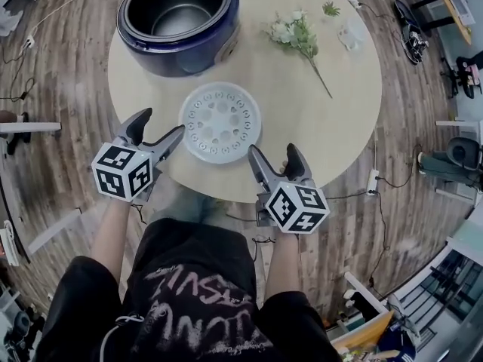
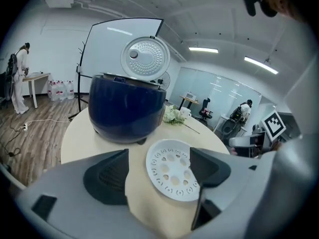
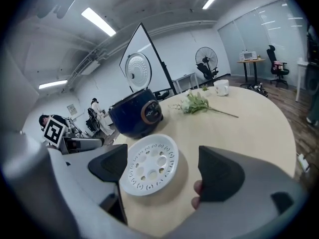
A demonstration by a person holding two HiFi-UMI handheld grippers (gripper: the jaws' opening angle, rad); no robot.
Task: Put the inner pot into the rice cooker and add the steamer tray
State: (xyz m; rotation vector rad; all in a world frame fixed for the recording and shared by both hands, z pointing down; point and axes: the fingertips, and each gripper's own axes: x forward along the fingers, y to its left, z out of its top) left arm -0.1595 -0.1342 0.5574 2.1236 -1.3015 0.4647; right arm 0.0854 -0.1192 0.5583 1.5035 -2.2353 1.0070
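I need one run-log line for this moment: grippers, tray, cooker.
left gripper: open, empty | right gripper: open, empty | tray: flat on table, between grippers | cooker: lid up

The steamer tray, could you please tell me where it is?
In the head view the steamer tray lies flat near the front edge of the table, between the left gripper and right gripper, with the rice cooker beyond it.

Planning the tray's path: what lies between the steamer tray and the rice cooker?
Nothing: bare tabletop separates steamer tray and rice cooker in the head view; the flower sprig lies aside.
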